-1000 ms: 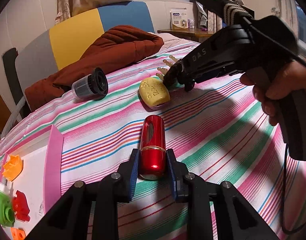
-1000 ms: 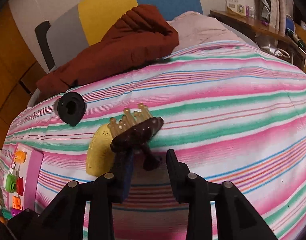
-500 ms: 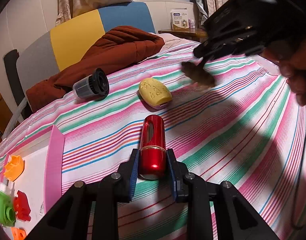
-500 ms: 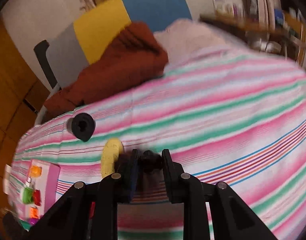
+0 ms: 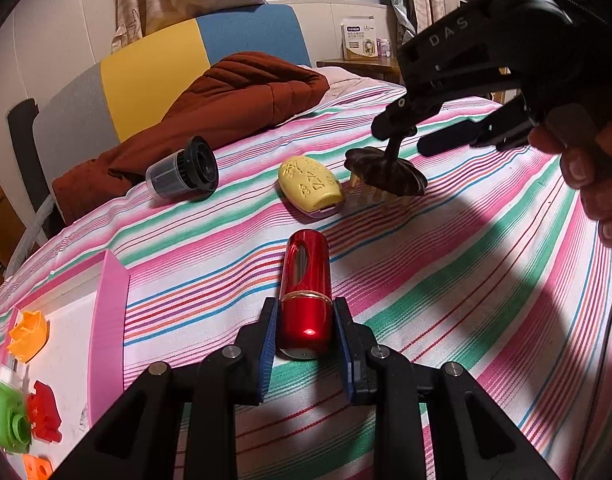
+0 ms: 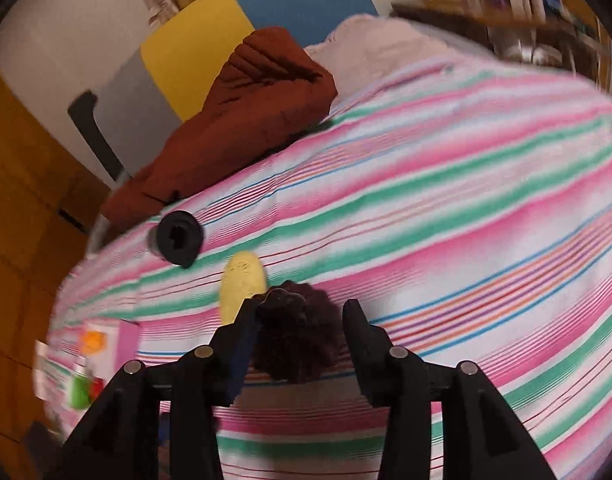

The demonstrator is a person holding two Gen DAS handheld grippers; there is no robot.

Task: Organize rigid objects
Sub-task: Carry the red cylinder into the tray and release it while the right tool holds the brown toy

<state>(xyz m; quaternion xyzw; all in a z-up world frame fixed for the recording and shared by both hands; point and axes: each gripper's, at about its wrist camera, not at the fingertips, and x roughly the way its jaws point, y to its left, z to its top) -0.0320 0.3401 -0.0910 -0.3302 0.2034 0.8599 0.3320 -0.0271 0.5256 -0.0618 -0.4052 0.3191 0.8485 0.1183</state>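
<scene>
A: While the left gripper (image 5: 305,344) sits low on the striped bedspread (image 5: 446,280), we see its blue pads pinching the red metallic cylinder (image 5: 304,300) at the lower body, below the gold band. Cylinder lies flat on the cloth.

B: Right gripper (image 6: 299,334)?

A: Jaws are opening. The dark brown hair claw clip (image 5: 386,170) is between them. In the left wrist view one finger touches the clip's top handle, the other stands clear of it. We can't tell if the clip's tan teeth rest on the bedspread or hang just above it. Right wrist view is blurred.

B: Any readable text?

A: "DAS" in grey letters on the right gripper's black body. A white and gold box (image 5: 359,42) on the far desk has print, too small for us to read. The yellow oval case (image 5: 310,186) has embossed marks on top, not legible.

B: Other items?

A: Yellow case just beside the clip. Grey-and-black cap-like cylinder (image 5: 182,170) on its side near the rust-brown quilted jacket (image 5: 225,96). Pink-rimmed tray (image 5: 107,320) at left holds orange, green and red plastic pieces.
</scene>
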